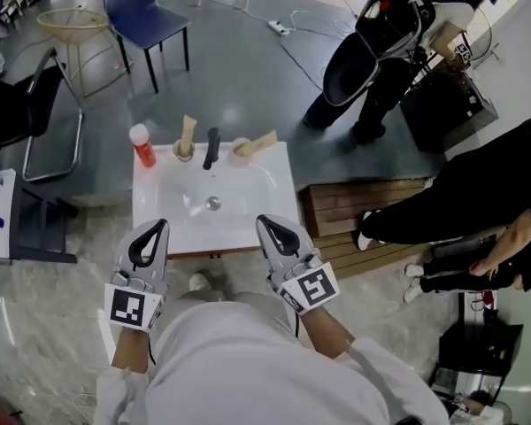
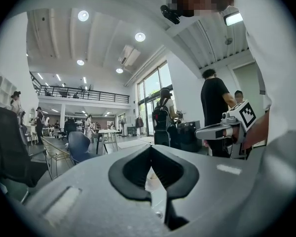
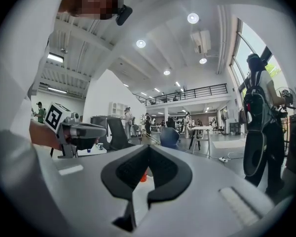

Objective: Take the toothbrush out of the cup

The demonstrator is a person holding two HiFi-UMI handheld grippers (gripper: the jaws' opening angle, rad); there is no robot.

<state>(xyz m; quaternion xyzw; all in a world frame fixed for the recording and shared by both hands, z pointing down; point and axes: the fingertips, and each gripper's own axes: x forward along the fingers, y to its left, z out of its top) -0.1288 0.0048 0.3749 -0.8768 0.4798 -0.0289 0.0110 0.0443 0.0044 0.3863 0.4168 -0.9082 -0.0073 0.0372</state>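
A white sink (image 1: 248, 215) stands ahead of me in the head view. On its back rim a cup (image 1: 184, 152) holds an upright tan toothbrush (image 1: 188, 129). Right of the black tap (image 1: 211, 147), a second cup (image 1: 240, 150) holds a tan toothbrush (image 1: 261, 142) that leans right. My left gripper (image 1: 163, 224) hovers shut over the sink's front left edge, my right gripper (image 1: 261, 220) shut over the front right; both are empty and well short of the cups. In the left gripper view the closed tips (image 2: 150, 147) frame a pale cup (image 2: 151, 181) below them. The right gripper (image 3: 148, 147) also shows closed tips.
A red bottle (image 1: 142, 145) with a white cap stands on the sink's back left corner. A wooden platform (image 1: 358, 204) lies right of the sink, and a person in black (image 1: 478, 193) sits by it. Another person with a backpack (image 1: 389, 34) stands behind. A blue chair (image 1: 146, 11) stands farther back.
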